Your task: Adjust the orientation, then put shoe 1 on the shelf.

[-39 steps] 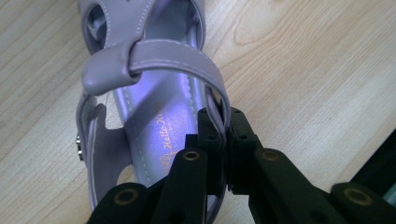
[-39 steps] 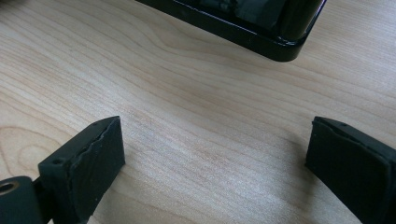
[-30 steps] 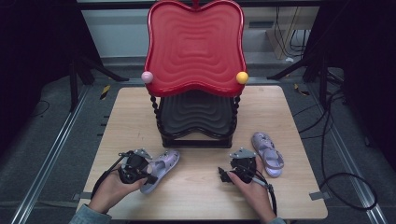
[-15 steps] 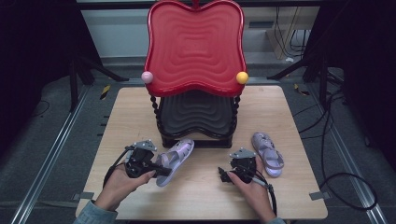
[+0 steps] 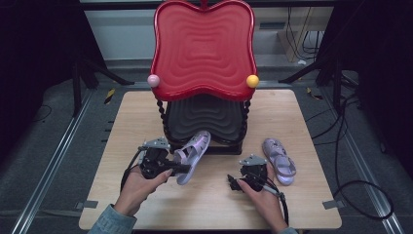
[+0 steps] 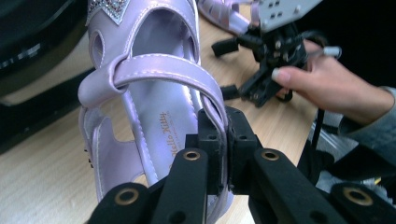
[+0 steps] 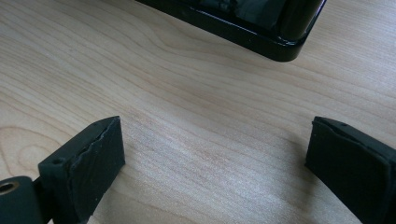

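Observation:
My left gripper [image 5: 178, 168] is shut on the heel strap of a lilac sandal [image 5: 194, 149] and holds it tilted above the table, toe towards the black lower tray [image 5: 204, 117] of a stand. In the left gripper view the jaws of my left gripper [image 6: 224, 131] pinch the lilac sandal's strap [image 6: 163, 70]. A second lilac sandal [image 5: 278, 161] lies flat on the table at the right. My right gripper [image 5: 237, 182] rests low on the table beside it, open; between the pads of my right gripper [image 7: 215, 158] there is bare wood.
The two-tier stand has a red wavy top tray [image 5: 204, 48] with a pink ball [image 5: 153, 80] and a yellow ball [image 5: 252, 81] at its corners. The wooden table [image 5: 131, 122] stands on a dark floor with cables. The stand's black base [image 7: 280, 42] lies ahead of the right gripper.
The left gripper has lifted the sandal off the table and carried it right and forward, towards the stand's lower tray. The right hand and the second sandal have stayed put.

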